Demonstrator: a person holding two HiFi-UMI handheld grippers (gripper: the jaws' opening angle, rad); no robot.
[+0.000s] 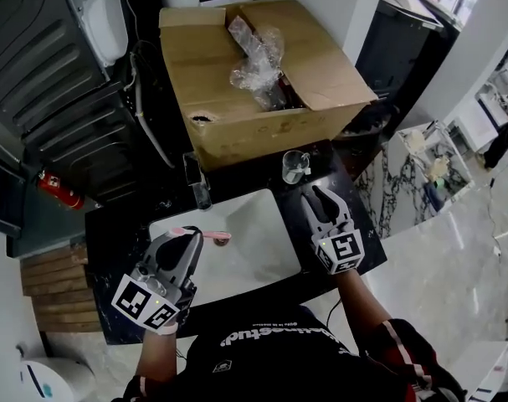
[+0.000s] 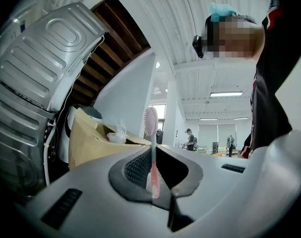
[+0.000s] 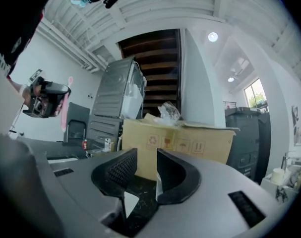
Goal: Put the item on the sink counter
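Note:
A pink toothbrush [image 1: 213, 235] is clamped crosswise in my left gripper [image 1: 191, 234], above the white sink basin [image 1: 245, 254]. In the left gripper view the toothbrush [image 2: 151, 143] stands upright between the pads, bristle head up, and the left gripper [image 2: 157, 175] is shut on its handle. My right gripper [image 1: 319, 196] hovers over the black sink counter [image 1: 354, 224] at the basin's right, open with nothing between its fingers. A small clear glass cup [image 1: 295, 167] stands on the counter just beyond its tips. In the right gripper view the right gripper [image 3: 146, 175] shows empty jaws set apart.
A large open cardboard box [image 1: 262, 82] with crumpled plastic wrap [image 1: 258, 61] sits at the back of the counter. The faucet [image 1: 198, 182] stands behind the basin. A dark ribbed appliance [image 1: 44, 82] stands on the left, and a red extinguisher [image 1: 57, 189] lies below it.

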